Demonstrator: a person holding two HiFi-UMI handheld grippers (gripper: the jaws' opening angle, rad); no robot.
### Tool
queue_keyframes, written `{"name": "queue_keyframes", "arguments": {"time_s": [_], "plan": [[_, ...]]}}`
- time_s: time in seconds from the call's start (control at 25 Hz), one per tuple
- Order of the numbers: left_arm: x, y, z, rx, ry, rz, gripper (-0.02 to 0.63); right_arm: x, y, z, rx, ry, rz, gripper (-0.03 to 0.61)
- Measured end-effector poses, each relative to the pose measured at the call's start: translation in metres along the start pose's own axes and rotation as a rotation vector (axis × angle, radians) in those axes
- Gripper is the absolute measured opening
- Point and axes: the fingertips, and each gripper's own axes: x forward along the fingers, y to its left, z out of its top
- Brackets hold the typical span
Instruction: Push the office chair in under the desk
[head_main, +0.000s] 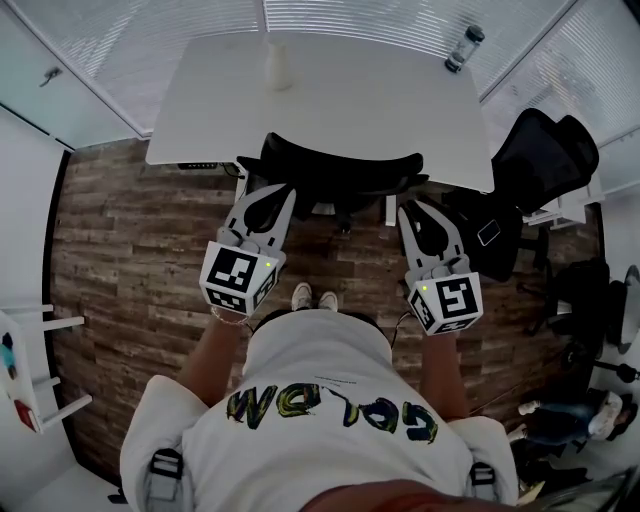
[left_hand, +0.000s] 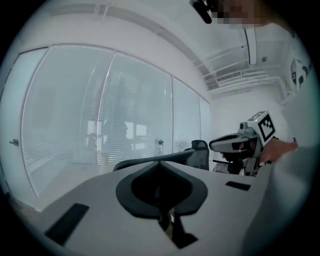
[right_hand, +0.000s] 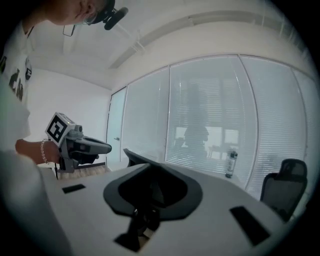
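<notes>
**Office chair tucked at the counter; both tools clenched on nothing**

A white shirt with printed lettering is seen nearest the head view. Two light shoes are seen just beyond it on the floor, which is laid in brown wood planks. The left tool and the right tool are held side by side above that floor, well apart from each other. Both are pointed toward the counter. Each tool is clenched: its jaw tips are drawn together and nothing is gripped between them.

The office chair, black, is found at the counter's near edge. Its curved back is set just outside that edge and its seat is hidden beneath the white top. Both tools are held clear of it, on the near side.

A dark-capped bottle is stood at the counter's far right corner, and a pale cylinder is stood near the middle of the far edge. The room is closed in by glass walls hung with white blinds. A second black chair is parked to the right of the counter.
</notes>
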Motion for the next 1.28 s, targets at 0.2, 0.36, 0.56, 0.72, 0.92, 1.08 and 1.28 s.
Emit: {"name": "queue_keyframes", "arguments": {"time_s": [0.2, 0.36, 0.56, 0.72, 0.92, 1.08, 1.28], "plan": [[-0.011, -0.019, 0.025, -0.031, -0.065, -0.019, 0.011, -0.008, 0.023, 0.026, 0.006, -0.04, 0.033, 0.051], [-0.015, -0.034, 0.035, -0.019, -0.077, -0.028, 0.011, -0.013, 0.038, 0.041, -0.003, -0.063, 0.06, 0.051], [-0.02, -0.044, 0.042, -0.013, -0.093, -0.029, 0.011, -0.016, 0.048, 0.051, -0.014, -0.077, 0.072, 0.037], [-0.017, -0.044, 0.043, -0.017, -0.092, -0.031, 0.011, -0.013, 0.047, 0.054, -0.02, -0.076, 0.074, 0.035], [-0.017, -0.049, 0.041, -0.019, -0.086, -0.03, 0.011, -0.015, 0.047, 0.052, -0.023, -0.073, 0.075, 0.034], [-0.015, -0.051, 0.042, -0.02, -0.085, -0.03, 0.011, -0.016, 0.047, 0.053, -0.024, -0.073, 0.078, 0.034], [-0.016, -0.052, 0.042, -0.021, -0.085, -0.026, 0.011, -0.017, 0.046, 0.053, -0.027, -0.073, 0.078, 0.034]]}}
